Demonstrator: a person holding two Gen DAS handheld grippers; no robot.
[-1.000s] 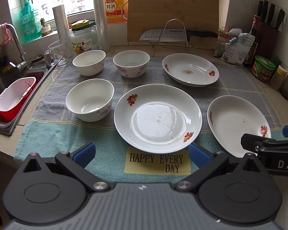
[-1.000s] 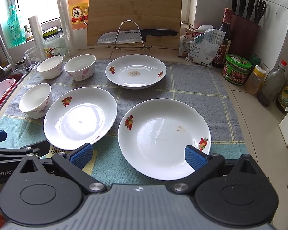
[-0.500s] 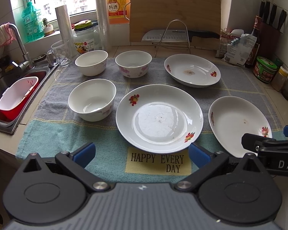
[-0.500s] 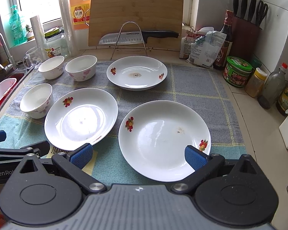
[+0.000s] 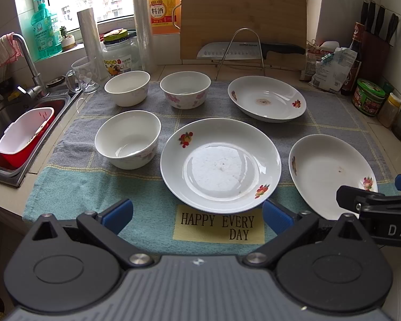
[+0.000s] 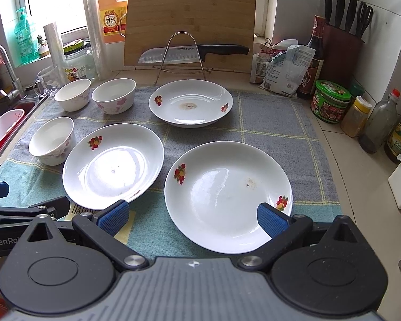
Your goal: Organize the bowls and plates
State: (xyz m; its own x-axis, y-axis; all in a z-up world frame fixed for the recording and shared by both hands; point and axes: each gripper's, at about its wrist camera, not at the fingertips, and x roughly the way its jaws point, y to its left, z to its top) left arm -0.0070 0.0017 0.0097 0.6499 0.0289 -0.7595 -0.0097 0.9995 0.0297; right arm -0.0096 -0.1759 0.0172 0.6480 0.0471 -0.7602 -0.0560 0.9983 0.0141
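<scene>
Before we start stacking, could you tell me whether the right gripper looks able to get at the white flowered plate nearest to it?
Probably yes. The right gripper has its jaws open, with the white flowered plate lying flat on the towel directly ahead; nothing stands between them, and its near rim looks exposed.

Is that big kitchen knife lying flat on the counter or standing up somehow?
Neither quite: the knife rests on its edge, held horizontally in a wire rack, blade left, black handle right, in front of the upright wooden cutting board.
</scene>
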